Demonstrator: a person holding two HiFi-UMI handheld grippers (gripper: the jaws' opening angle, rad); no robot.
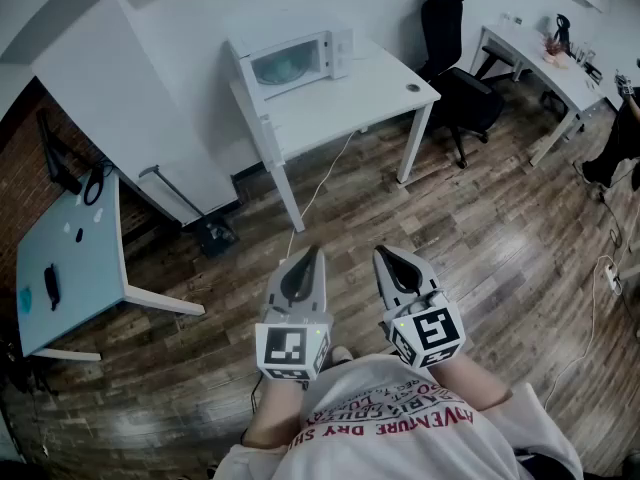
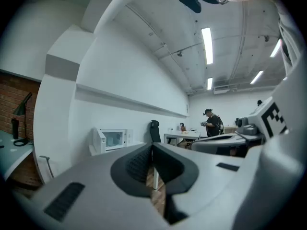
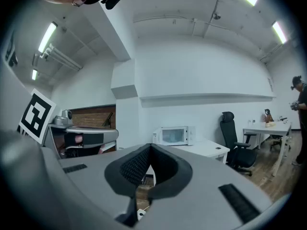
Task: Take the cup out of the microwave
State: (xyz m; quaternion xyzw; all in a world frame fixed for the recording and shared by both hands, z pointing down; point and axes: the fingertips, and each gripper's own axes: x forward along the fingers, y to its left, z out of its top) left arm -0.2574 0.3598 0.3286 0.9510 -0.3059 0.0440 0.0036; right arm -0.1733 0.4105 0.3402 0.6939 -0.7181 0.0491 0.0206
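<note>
A white microwave (image 1: 290,60) stands with its door closed at the far left end of a white table (image 1: 370,93), well ahead of me. Behind the door glass is a pale teal shape; I cannot make out a cup. The microwave (image 2: 111,139) is small and distant in the left gripper view, and the microwave (image 3: 175,135) is just as far in the right gripper view. My left gripper (image 1: 313,255) and right gripper (image 1: 386,255) are side by side close to my body over the wooden floor. Both are shut and hold nothing.
A black office chair (image 1: 455,58) stands right of the table. A cable (image 1: 325,183) hangs from the table to the floor. A teal desk (image 1: 70,258) is at the left, a second white desk (image 1: 540,53) at the right, with a person (image 1: 620,128) beside it.
</note>
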